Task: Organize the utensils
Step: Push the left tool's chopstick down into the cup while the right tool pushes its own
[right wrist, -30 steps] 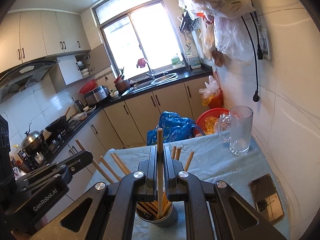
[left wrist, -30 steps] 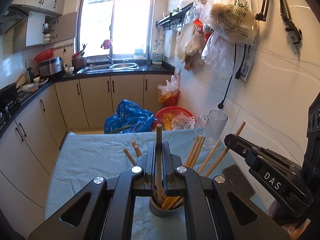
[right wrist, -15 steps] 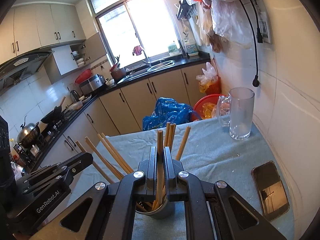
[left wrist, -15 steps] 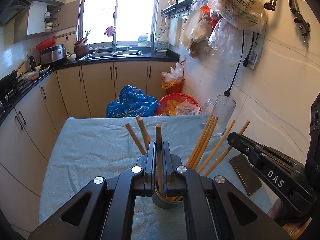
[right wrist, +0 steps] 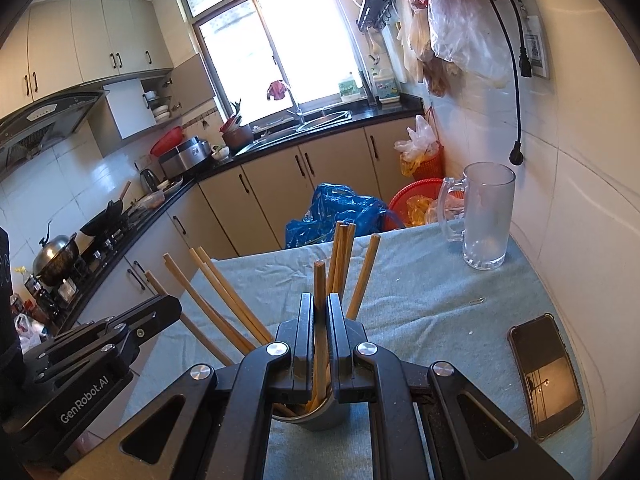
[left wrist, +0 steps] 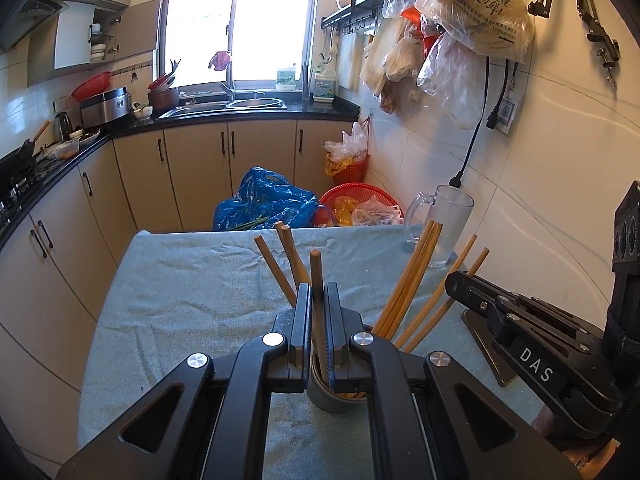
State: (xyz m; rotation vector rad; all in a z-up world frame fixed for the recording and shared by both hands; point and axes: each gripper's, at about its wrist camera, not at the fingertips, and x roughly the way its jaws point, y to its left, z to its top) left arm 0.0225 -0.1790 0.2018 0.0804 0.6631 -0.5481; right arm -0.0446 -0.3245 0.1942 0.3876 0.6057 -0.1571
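Blown-out window (left wrist: pixel 240 20) backlight; sharp, fisheye-warped edges

A glass mug (right wrist: pixel 486 216) was set near the far right corner of the blue-clothed table (right wrist: pixel 420 280). A phone (right wrist: pixel 546 374) was laid flat by the table's right edge.

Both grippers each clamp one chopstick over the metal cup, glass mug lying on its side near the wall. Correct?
Not quite. The glass mug stands upright, as the right wrist view shows. The rest holds: the left gripper and right gripper each clamp one chopstick over the metal cup.
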